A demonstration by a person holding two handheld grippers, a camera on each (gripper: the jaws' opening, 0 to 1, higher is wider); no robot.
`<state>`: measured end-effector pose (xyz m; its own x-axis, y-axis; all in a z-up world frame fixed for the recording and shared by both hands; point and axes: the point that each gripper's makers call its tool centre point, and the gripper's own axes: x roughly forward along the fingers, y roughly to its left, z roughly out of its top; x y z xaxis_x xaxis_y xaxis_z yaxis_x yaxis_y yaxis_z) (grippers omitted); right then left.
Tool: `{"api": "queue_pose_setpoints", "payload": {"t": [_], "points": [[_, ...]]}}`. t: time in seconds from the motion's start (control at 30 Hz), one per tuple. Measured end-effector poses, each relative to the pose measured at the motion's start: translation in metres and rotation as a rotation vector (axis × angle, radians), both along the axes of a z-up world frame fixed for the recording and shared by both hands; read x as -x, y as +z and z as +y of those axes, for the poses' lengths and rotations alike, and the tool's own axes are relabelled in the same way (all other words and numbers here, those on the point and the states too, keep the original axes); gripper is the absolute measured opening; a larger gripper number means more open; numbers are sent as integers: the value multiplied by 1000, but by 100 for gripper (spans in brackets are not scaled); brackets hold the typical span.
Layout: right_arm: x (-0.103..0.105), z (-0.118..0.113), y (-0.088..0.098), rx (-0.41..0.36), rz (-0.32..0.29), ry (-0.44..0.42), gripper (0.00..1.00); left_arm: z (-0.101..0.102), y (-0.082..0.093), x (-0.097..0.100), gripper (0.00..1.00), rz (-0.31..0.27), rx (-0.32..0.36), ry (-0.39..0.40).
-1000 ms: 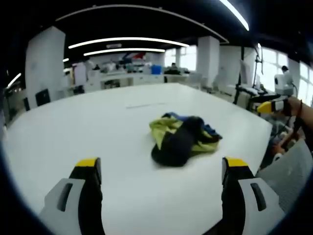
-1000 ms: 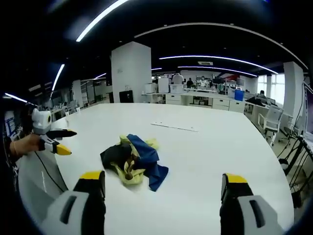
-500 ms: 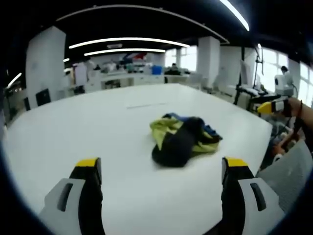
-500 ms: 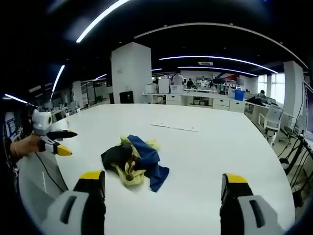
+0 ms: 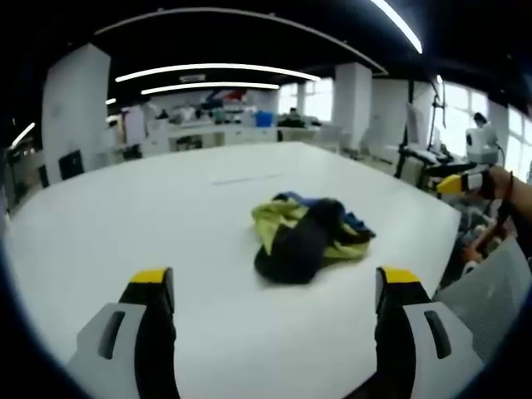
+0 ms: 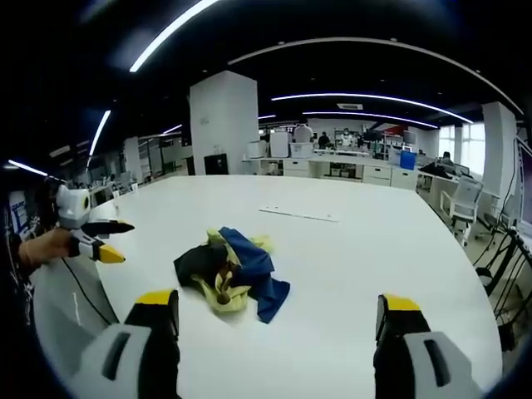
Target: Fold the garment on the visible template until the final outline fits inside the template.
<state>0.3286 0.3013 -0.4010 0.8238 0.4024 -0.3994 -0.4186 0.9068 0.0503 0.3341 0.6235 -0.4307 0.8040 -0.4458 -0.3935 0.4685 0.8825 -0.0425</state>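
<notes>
Gaping wide, both tools (image 5: pixel 270 287) (image 6: pixel 274 312) hold nothing, garment (image 5: pixel 306 235) crumpled on table (image 5: pixel 125 216).

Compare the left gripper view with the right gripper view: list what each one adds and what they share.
Left gripper view: the garment turns its black fold to the camera, right tool held off the white table. Right gripper view: blue panel on top, left tool beside the table. Shared: crumpled garment on the table, both tools open.
</notes>
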Motion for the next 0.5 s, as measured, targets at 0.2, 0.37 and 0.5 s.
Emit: {"api": "queue_pose_setpoints", "payload": {"t": [0.2,0.37,0.5], "points": [[-1,1,2,-9,-8,0,100,2,0,-1,94,-4,-7,6],[-1,0,0,-11,-6,0,100,1,-2,-1,95,5,-12,1],[-2,-2,-2,-13,-2,-3,100,1,-4,-1,95,9,-12,-1]]}}
